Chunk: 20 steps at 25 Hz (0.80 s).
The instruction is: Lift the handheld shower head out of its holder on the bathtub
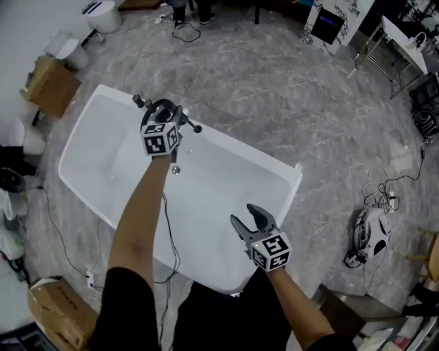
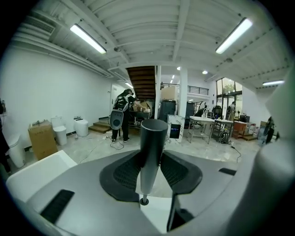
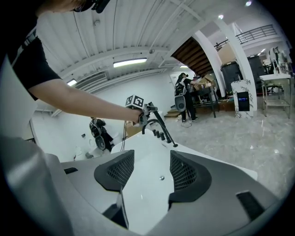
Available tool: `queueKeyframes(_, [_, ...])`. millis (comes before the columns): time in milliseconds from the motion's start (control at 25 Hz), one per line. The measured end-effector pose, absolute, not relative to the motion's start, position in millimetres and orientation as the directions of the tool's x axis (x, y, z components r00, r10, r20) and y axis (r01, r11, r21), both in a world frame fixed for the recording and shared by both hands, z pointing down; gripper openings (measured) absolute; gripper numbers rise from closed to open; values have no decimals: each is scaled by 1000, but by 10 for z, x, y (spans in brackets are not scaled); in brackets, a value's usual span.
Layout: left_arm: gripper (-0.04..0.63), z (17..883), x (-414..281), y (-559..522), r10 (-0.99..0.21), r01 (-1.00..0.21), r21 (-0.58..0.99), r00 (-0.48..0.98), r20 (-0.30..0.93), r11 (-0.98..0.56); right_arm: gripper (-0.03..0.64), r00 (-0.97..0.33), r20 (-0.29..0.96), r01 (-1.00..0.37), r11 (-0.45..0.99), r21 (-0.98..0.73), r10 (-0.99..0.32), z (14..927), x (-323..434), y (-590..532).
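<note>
The handheld shower head is a slim black wand. It lies crosswise above the far rim of the white bathtub, and my left gripper is shut on it. In the left gripper view its dark tube stands upright between the two pads. From the right gripper view the wand slopes down from the left gripper, over the black tap fittings on the tub rim. My right gripper hangs open over the tub's near end, nothing between its fingers.
A drain fitting sits in the tub. Cardboard boxes and a toilet stand at the left. Cables and a white device lie on the floor at the right. People stand by the far stairs.
</note>
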<state>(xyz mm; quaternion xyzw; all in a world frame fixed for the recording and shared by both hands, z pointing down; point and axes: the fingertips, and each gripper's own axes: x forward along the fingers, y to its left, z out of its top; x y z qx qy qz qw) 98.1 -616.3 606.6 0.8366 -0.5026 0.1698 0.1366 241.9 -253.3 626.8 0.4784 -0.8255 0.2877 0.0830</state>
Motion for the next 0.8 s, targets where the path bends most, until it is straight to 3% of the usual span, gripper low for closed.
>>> queueKeyframes(520, [127,5019,911,-5650,-775,-832,34,531,342,-554,221,-481,363,-866,369,-336,-798,5465,2368,-2180])
queueKeyframes(800, [126,4444,786,-5552,-775,-805,-21,563,288,-593,170,-414,317,-898,328,-292,-853,5002,2424,-2226])
